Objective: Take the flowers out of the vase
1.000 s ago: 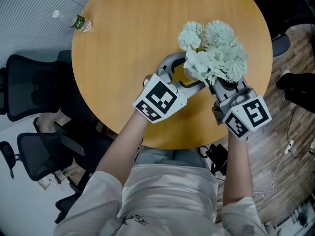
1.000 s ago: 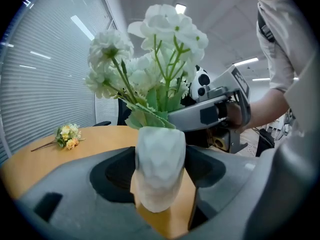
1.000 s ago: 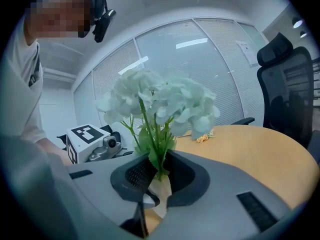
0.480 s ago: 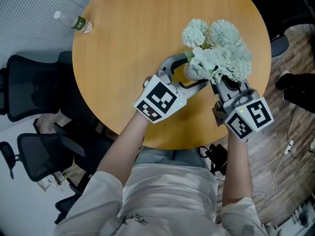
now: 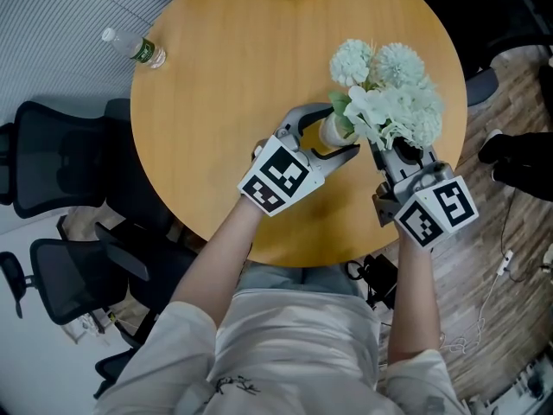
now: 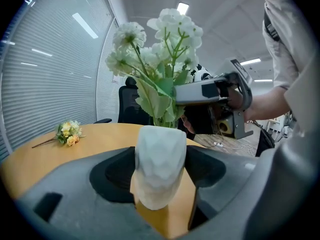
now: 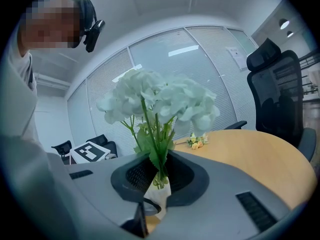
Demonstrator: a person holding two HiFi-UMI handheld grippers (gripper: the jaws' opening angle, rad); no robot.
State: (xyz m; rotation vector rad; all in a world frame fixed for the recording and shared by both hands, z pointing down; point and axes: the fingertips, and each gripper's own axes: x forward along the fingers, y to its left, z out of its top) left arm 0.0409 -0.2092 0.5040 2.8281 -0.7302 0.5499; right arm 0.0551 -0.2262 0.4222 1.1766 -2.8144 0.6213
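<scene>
Flowers lifted slightly; blooms partly hide the vase.

Water bottle on round table, black office chairs

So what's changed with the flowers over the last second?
The right gripper, shut on the flowers, has lifted them partway, so the mouth of the vase now shows beneath. The left gripper stays clamped on the vase, which hasn't moved.
</scene>
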